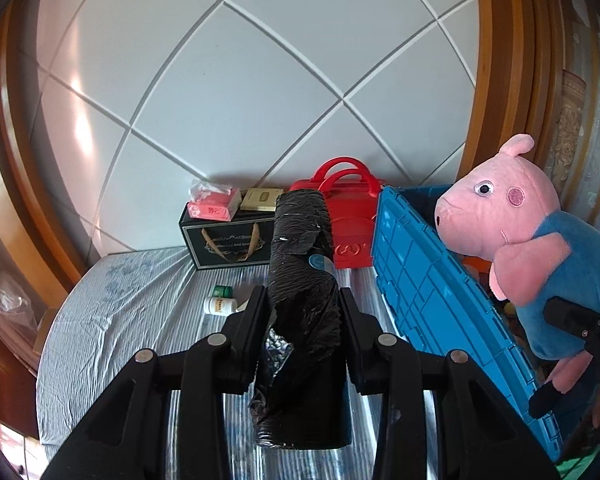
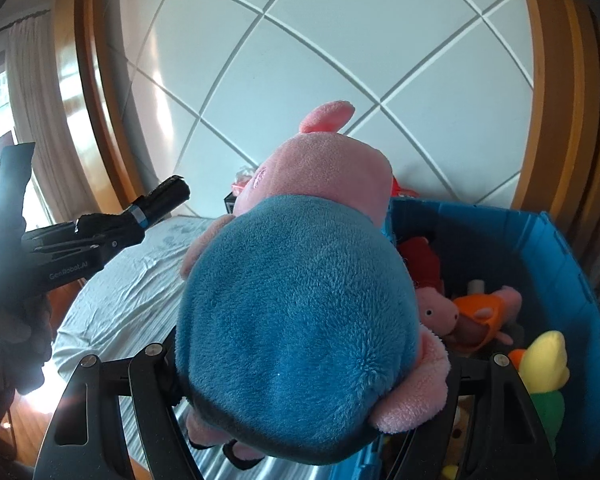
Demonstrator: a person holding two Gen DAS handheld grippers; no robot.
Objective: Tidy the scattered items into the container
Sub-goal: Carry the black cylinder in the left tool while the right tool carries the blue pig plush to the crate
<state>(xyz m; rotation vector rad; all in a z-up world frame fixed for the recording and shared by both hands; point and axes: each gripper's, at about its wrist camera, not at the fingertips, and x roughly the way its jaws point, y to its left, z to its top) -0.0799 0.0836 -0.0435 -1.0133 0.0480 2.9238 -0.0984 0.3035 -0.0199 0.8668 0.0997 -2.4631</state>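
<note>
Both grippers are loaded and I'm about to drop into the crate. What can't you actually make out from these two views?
- Right wrist view: the right gripper fingertips, buried under the pink pig plush in blue clothes.
- Same view: much of the blue plastic crate interior, blocked by the plush.
- Left wrist view: crate contents, screened by its blue wall.
- Left wrist view: label text on the small white bottle, too small; the black plastic-wrapped roll in the left gripper covers the bed behind.

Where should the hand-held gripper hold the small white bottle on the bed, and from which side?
Grip the white bottle across its round body, coming from above. It lies on its side on the striped sheet, so the fingers should close across its width. The green-capped bottle sits close behind it, so avoid approaching from there.
</note>
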